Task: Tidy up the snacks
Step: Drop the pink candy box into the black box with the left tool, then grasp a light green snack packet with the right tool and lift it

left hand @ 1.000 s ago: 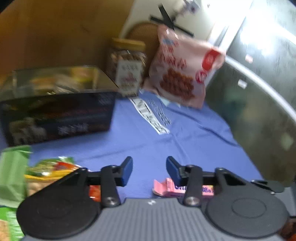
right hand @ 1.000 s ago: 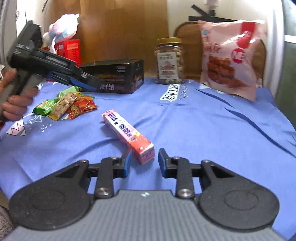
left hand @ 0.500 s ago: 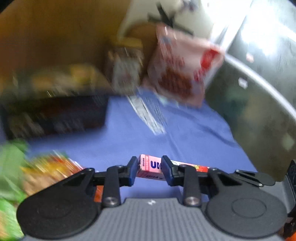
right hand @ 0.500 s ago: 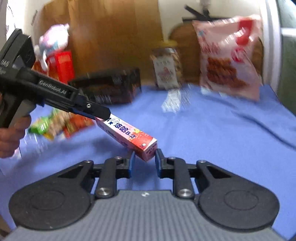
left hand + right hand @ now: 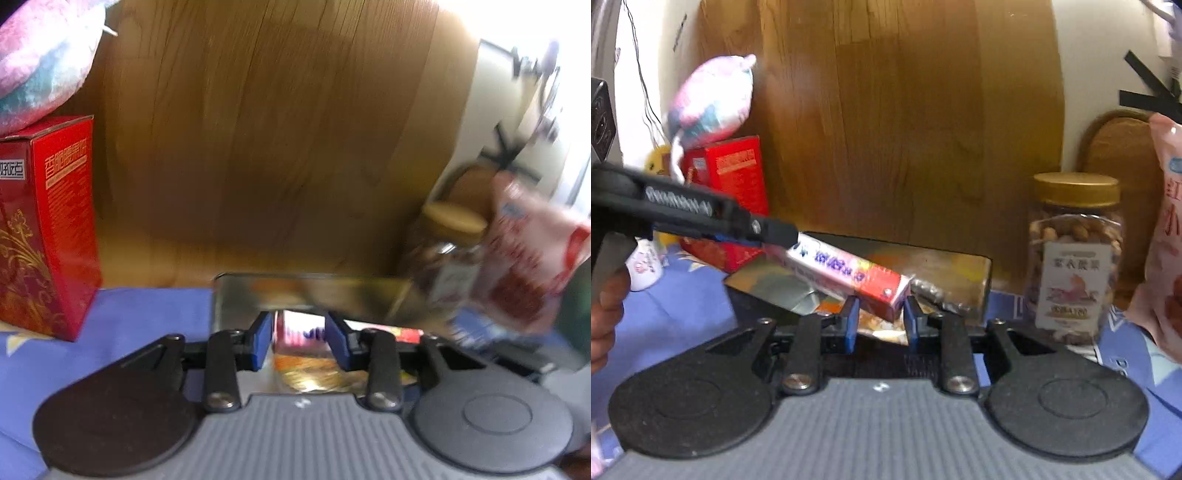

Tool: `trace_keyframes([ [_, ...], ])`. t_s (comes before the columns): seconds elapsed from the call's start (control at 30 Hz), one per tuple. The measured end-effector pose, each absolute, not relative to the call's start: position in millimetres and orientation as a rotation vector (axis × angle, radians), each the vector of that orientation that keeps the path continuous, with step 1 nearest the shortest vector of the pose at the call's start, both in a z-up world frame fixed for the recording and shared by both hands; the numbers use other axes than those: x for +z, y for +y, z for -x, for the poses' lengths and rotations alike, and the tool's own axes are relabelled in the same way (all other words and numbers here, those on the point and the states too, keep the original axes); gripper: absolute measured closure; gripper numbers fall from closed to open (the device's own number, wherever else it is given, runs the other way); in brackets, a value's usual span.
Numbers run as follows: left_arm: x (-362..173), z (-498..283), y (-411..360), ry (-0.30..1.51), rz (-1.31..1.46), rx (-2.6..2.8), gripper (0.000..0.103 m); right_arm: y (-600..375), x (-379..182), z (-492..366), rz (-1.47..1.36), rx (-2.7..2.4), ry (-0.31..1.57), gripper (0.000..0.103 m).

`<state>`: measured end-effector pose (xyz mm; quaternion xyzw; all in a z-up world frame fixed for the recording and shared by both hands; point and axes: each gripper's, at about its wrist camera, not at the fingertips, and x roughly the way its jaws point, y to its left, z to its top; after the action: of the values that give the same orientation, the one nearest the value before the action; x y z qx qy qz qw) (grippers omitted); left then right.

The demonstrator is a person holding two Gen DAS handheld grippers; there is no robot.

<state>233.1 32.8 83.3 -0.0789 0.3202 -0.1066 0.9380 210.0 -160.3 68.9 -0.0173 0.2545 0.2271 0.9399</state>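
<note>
left gripper (image 5: 299,341) jaws easing apart, one end of pink snack box (image 5: 849,275) between them | right gripper (image 5: 879,319) jaws easing apart around its other end | box slants above open black tin (image 5: 960,266) | nut jar (image 5: 1075,258), pink bag (image 5: 524,266), red carton (image 5: 48,229) on blue-clothed worktop (image 5: 147,314)

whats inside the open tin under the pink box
The tin holds crinkly snack packets with orange print. The pink box and both grippers cover most of its inside, so the rest is hidden.
</note>
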Motion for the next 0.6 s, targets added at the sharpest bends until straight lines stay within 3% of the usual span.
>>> trace_keyframes([
  [0.27, 90, -180, 61, 0.571, 0.227, -0.268, 0.07, -201, 70, -144, -0.162, 0.474, 0.506, 0.069],
  [0.6, 60, -121, 72, 0.651, 0.297, -0.34, 0.064, -211, 30, -50, -0.35, 0.365, 0.61, 0.069],
])
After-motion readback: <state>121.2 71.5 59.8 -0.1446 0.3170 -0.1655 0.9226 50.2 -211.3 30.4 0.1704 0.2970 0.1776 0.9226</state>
